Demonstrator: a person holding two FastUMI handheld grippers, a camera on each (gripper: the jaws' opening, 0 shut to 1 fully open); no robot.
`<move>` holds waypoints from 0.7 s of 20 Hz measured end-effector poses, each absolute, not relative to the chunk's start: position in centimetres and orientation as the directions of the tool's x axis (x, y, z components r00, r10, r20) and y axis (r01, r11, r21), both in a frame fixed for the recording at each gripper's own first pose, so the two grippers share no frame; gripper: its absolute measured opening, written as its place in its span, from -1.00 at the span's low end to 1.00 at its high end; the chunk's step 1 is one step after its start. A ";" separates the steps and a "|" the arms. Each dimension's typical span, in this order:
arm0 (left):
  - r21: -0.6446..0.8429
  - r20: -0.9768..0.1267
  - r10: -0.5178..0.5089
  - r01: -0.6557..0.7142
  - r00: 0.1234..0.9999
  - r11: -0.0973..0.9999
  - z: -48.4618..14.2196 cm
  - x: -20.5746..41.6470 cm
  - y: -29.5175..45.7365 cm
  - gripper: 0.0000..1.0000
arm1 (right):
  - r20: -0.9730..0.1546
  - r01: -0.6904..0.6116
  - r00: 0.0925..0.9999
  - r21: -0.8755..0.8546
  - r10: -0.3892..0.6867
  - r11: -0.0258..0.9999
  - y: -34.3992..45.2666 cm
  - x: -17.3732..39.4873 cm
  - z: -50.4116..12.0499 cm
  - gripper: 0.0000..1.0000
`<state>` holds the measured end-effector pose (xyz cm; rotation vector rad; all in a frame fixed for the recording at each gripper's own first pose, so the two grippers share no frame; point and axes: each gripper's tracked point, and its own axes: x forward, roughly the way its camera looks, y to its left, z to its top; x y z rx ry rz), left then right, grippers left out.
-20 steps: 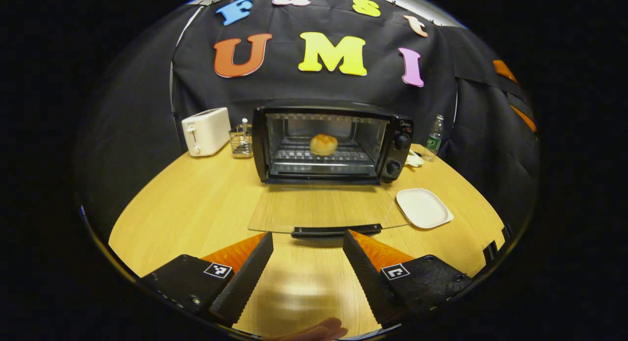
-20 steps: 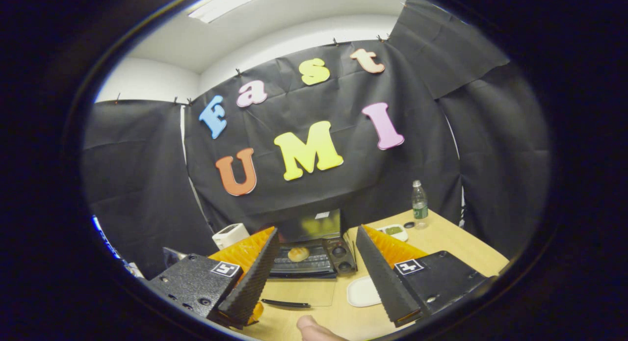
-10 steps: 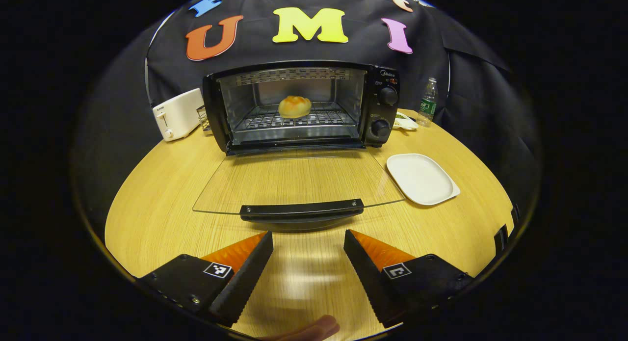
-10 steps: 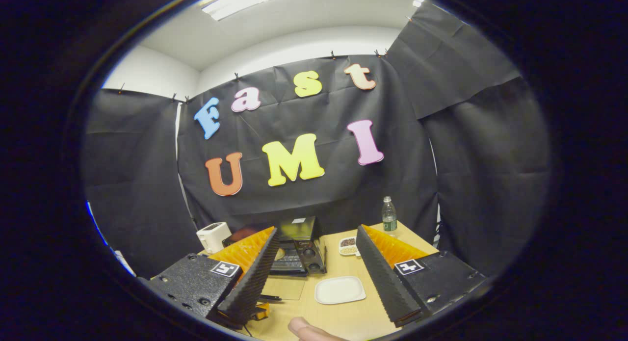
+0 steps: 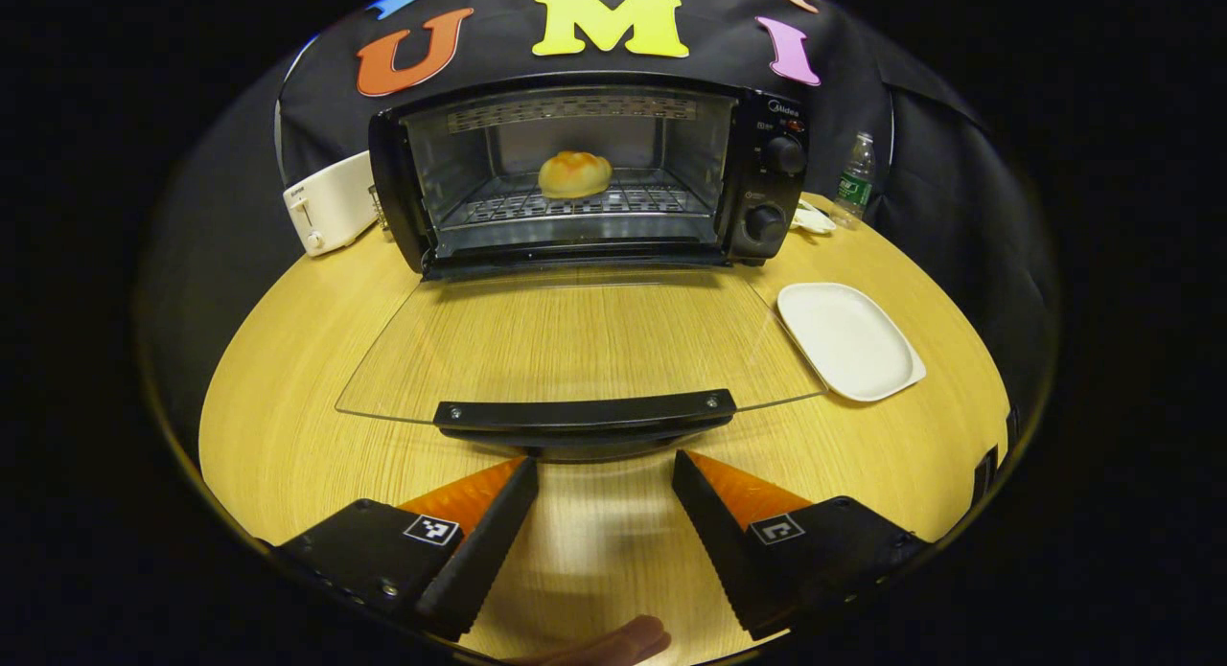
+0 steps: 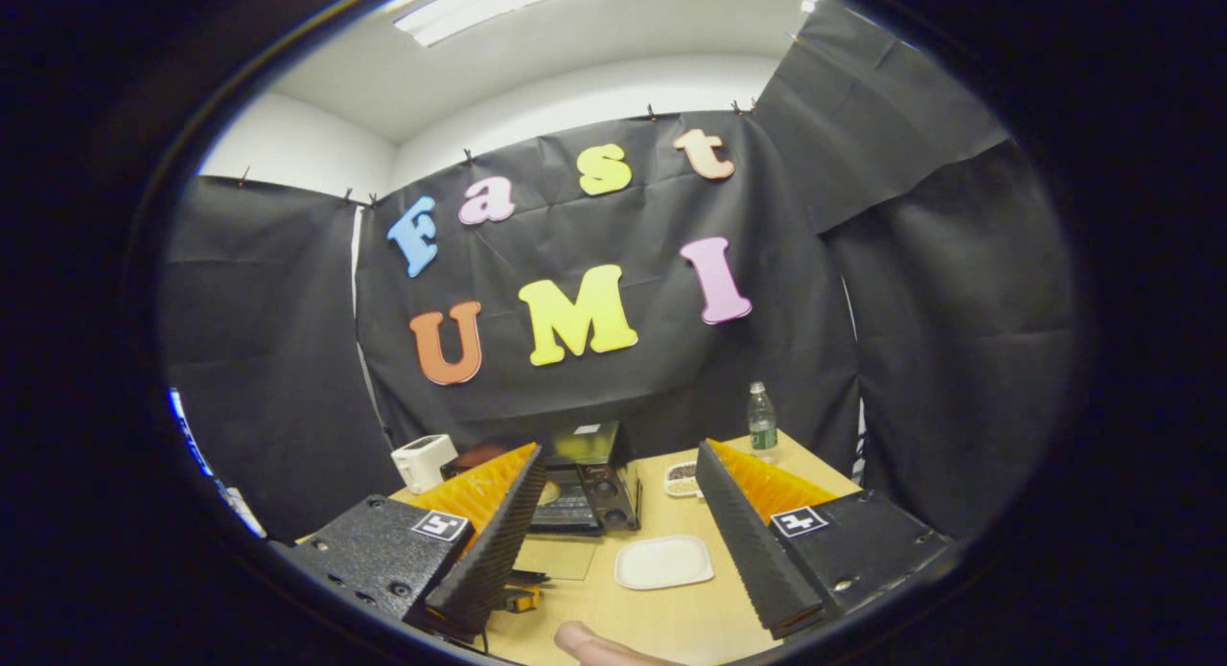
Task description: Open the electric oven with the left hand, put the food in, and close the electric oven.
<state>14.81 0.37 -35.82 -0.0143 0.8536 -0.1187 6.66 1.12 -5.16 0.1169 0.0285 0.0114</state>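
The door handle (image 5: pixel 585 417) lies straight ahead of my left gripper (image 5: pixel 604 474), just beyond the fingertips, its long axis running crosswise to my fingers. The fingers are spread wide with nothing between them, and they are not touching the handle. The glass door (image 5: pixel 575 345) is folded down flat over the table (image 5: pixel 288 359), hinged at the oven (image 5: pixel 585 168) behind it. The bun (image 5: pixel 574 173) already sits on the rack inside, so I judge closing the door is what remains: get under or onto the handle and swing it up and back.

My left gripper is much nearer the handle. My right gripper (image 6: pixel 613 513) is also spread and empty, held high and well back, looking down on the oven top from afar.

A white plate (image 5: pixel 851 340) lies just right of the door, clear of its swing. A toaster (image 5: pixel 331 201) stands left of the oven, a bottle (image 5: pixel 855 179) to its right. Nothing blocks the handle.
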 end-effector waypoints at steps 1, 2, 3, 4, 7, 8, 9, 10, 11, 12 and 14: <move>-0.070 -0.754 -0.113 0.092 0.647 0.993 -35.9 14.9 0.4 0.73 | -0.030 -0.016 0.999 0.113 0.020 0.993 1.4 6.6 -5.3 0.92; -0.077 -0.754 -0.116 0.088 0.647 0.993 -35.7 14.9 0.5 1.00 | -0.033 -0.024 0.999 0.115 0.028 0.993 1.5 6.5 -5.4 0.92; -0.079 -0.749 -0.116 0.087 0.652 0.993 -35.4 15.0 0.4 0.89 | -0.035 -0.031 0.999 0.118 0.035 0.993 1.6 6.4 -5.5 0.92; -0.075 -0.744 -0.116 0.091 0.658 0.993 -35.1 15.0 0.4 0.88 | -0.036 -0.032 0.999 0.118 0.037 0.992 1.6 6.4 -5.5 0.92; -0.068 -0.739 -0.112 0.093 0.664 0.993 -34.5 15.0 0.4 0.87 | -0.038 -0.009 0.999 0.131 0.015 0.991 0.7 6.5 -5.8 0.92; -0.069 -0.737 -0.113 0.092 0.666 0.993 -34.3 15.1 0.4 0.87 | -0.043 -0.008 0.999 0.135 0.014 0.991 0.7 6.4 -6.0 0.92; -0.070 -0.732 -0.114 0.092 0.672 0.993 -33.9 15.2 0.4 0.88 | -0.047 -0.008 0.999 0.134 0.015 0.991 0.7 6.4 -6.1 0.92; -0.070 -0.723 -0.115 0.094 0.681 0.993 -33.4 15.3 0.5 0.88 | -0.047 -0.007 0.999 0.133 0.013 0.991 0.6 6.3 -6.0 0.92; -0.068 -0.717 -0.117 0.098 0.687 0.993 -33.1 15.5 0.5 0.88 | -0.045 -0.006 0.999 0.133 0.012 0.991 0.6 6.3 -5.9 0.92; -0.066 -0.713 -0.119 0.103 0.691 0.992 -32.8 15.5 0.5 0.89 | -0.047 -0.005 0.999 0.133 0.011 0.991 0.6 6.3 -5.9 0.92; -0.069 -0.705 -0.121 0.103 0.699 0.992 -32.0 15.7 0.6 0.89 | -0.044 -0.012 0.999 0.132 0.018 0.991 0.8 6.2 -5.9 0.92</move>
